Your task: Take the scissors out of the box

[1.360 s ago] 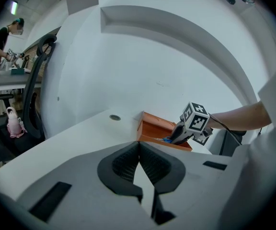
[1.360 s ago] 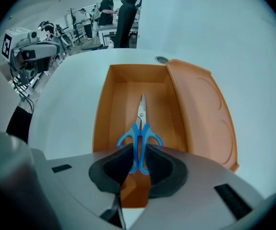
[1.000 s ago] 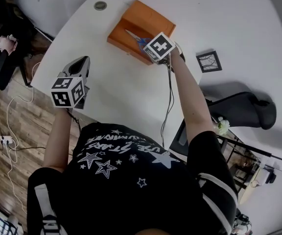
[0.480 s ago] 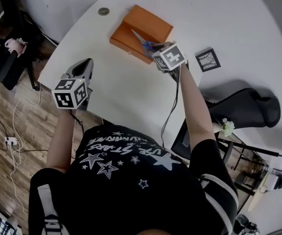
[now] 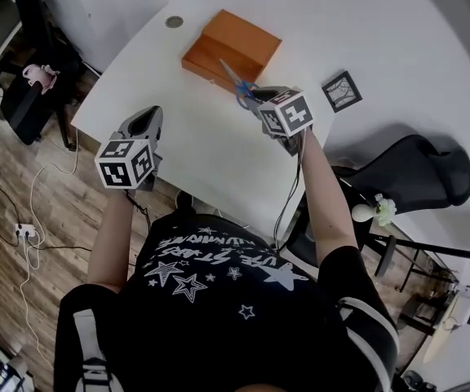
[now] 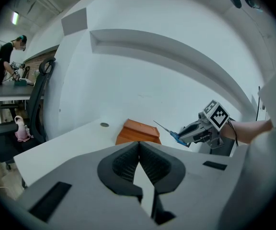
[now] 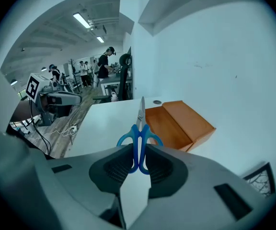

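Nearest, the left gripper hovers by the white table's near left edge, jaws pressed together and empty. Farther out, the outstretched right arm tilts the right gripper downward; it pinches blue-handled steel scissors by the handles, aloft just short of the orange wooden box.

Bright, even light; gripper views bulge, corners black, background perhaps soft

White curved desk, not much on it: orange-brown box near the far corner, round grommet cap beside it, small black picture frame off to the right.
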A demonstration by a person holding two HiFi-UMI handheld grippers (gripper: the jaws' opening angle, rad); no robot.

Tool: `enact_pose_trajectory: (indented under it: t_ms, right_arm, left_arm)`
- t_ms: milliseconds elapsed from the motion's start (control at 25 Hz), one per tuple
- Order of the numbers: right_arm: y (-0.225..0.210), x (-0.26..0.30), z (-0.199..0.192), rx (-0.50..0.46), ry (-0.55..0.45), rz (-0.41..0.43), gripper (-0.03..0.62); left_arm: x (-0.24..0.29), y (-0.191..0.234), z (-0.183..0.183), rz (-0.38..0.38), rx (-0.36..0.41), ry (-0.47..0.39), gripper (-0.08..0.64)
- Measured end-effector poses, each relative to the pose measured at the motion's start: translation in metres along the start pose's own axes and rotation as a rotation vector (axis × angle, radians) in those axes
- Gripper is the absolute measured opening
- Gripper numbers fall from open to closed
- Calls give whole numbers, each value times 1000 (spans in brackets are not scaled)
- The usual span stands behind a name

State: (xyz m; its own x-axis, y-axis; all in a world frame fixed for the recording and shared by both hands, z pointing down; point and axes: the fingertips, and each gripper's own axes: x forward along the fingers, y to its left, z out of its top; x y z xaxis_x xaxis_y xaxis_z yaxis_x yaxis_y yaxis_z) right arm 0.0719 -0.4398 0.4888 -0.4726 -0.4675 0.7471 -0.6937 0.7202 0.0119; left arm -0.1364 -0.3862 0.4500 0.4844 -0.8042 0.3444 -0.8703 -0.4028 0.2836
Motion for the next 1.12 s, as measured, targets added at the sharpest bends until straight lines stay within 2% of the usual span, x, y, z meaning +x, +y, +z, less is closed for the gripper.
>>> enact_pose_trajectory:
  t_ms: [400, 680, 1120]
  right_arm:
    - [48, -59, -67, 82, -73, 48, 103]
    - [87, -107, -112, 43, -124, 22, 103]
    - [136, -162, -183, 89, -154, 45, 103]
  left_arm:
    - [-53, -76, -38, 11, 15, 4, 18]
    - [-89, -127, -74, 13, 2, 14, 18]
    - [-143, -194, -125, 20, -8, 24, 18]
